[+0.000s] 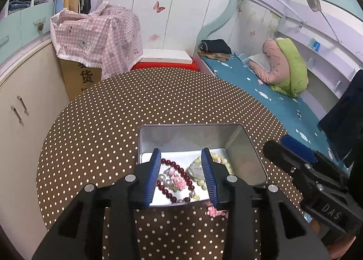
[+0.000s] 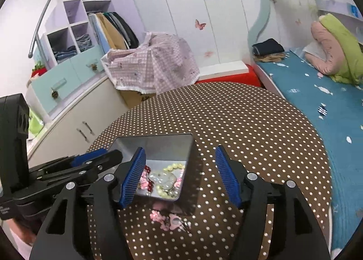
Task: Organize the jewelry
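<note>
Two grippers are up over our little metal tin (image 1: 247,146) right now, and neither one is carrying anything. We've got the left gripper (image 1: 182,174) hanging right above the tin's near edge with its blue pads parted, nothing pinched between them. Looking through the gap we see the dark red bead bracelet (image 1: 173,165) lying on the tin floor, with a few pearly beads and a small pink charm (image 1: 178,180) inside its loop. Next to that sits a pale green stone piece (image 1: 195,169), and a string of pale yellow-green beads (image 1: 223,162) curls along the right side.

Our right gripper (image 2: 181,177) is spread wider, and it's empty too. Its left pad hangs over the near left part of the tin (image 2: 156,146), while the right pad is out over the brown polka-dot tablecloth (image 2: 249,123), clear of the tin's right wall.

One piece isn't in the tin: a pink flower hair clip thing (image 2: 168,219) lies on the cloth just in front of the tin's near edge. From the left wrist view we only catch a bit of it (image 1: 213,211) peeking out beside the right pad.

Behind the round table there's a bed with a teal sheet (image 1: 261,92) and a cardboard box draped in pink checked fabric (image 1: 97,37).
</note>
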